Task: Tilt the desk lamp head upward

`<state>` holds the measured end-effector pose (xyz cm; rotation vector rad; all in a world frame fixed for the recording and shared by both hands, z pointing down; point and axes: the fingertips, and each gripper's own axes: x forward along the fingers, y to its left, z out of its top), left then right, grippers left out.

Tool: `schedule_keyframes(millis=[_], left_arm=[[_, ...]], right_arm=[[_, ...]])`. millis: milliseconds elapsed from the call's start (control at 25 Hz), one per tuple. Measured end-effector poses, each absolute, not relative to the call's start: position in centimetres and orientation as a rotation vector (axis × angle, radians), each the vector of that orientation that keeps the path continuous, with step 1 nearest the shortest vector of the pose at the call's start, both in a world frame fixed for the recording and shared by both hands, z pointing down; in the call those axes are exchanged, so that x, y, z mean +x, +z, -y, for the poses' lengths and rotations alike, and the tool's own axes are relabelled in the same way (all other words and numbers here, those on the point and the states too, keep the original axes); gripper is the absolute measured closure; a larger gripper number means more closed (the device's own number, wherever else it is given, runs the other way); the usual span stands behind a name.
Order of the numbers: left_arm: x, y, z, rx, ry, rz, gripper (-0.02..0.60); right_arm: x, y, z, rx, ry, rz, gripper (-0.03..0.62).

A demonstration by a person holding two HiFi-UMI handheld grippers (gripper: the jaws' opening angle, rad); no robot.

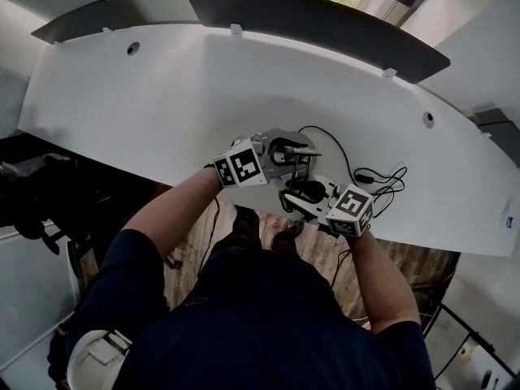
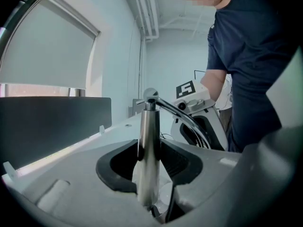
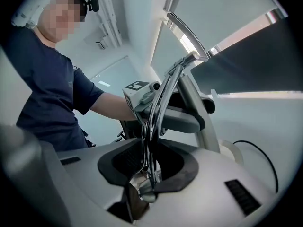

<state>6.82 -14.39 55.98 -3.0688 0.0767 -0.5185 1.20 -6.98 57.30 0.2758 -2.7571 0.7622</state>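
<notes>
A metal desk lamp stands near the front edge of the white desk [image 1: 162,96], on a round base [image 1: 286,136]. Its shiny upright pole [image 2: 149,145] runs down between the jaws of my left gripper [image 2: 150,193], which are closed around it low on the pole. From the pole's top a thin curved arm [image 3: 158,108] reaches to the lamp head [image 3: 142,186], which sits wedged in my right gripper [image 3: 144,188]. In the head view my left gripper [image 1: 275,154] is at the base and my right gripper [image 1: 305,195] is just nearer the desk edge.
The lamp's black cable [image 1: 370,177] loops on the desk right of the lamp. Dark divider panels [image 1: 309,19] line the desk's far edge under a window. The person's legs and wood floor lie below the front edge.
</notes>
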Motion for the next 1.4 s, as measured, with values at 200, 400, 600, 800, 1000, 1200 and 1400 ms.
schedule_keyframes(millis=[200, 400, 600, 800, 1000, 1200, 1400], left_arm=[[6.9, 56.0, 14.4, -3.076, -0.495, -0.088, 0.433], [6.9, 56.2, 14.4, -3.064, -0.464, -0.083, 0.433], [6.8, 56.2, 14.3, -3.1, -0.408, -0.048, 0.433], [6.8, 56.2, 14.2, -3.103, -0.393, -0.043, 0.433], [6.8, 56.2, 14.0, -3.071, -0.413, -0.043, 0.433], [6.9, 56.2, 14.0, -3.056, -0.413, -0.045, 0.433], [6.8, 56.3, 13.9, -3.021, -0.435, -0.049, 0.433]], right_arm=[[1.0, 57.5, 7.1, 0.288, 0.742, 2.761, 0.521], [1.0, 57.4, 6.7, 0.216, 0.742, 2.742, 0.554], [1.0, 57.2, 6.4, 0.179, 0.773, 2.709, 0.557], [1.1, 57.2, 5.9, 0.159, 0.784, 2.661, 0.557], [1.3, 56.4, 5.3, 0.138, 0.826, 2.627, 0.557], [1.5, 54.3, 4.6, 0.087, 0.965, 2.599, 0.557], [1.7, 53.8, 3.7, 0.019, 1.129, 2.477, 0.557]])
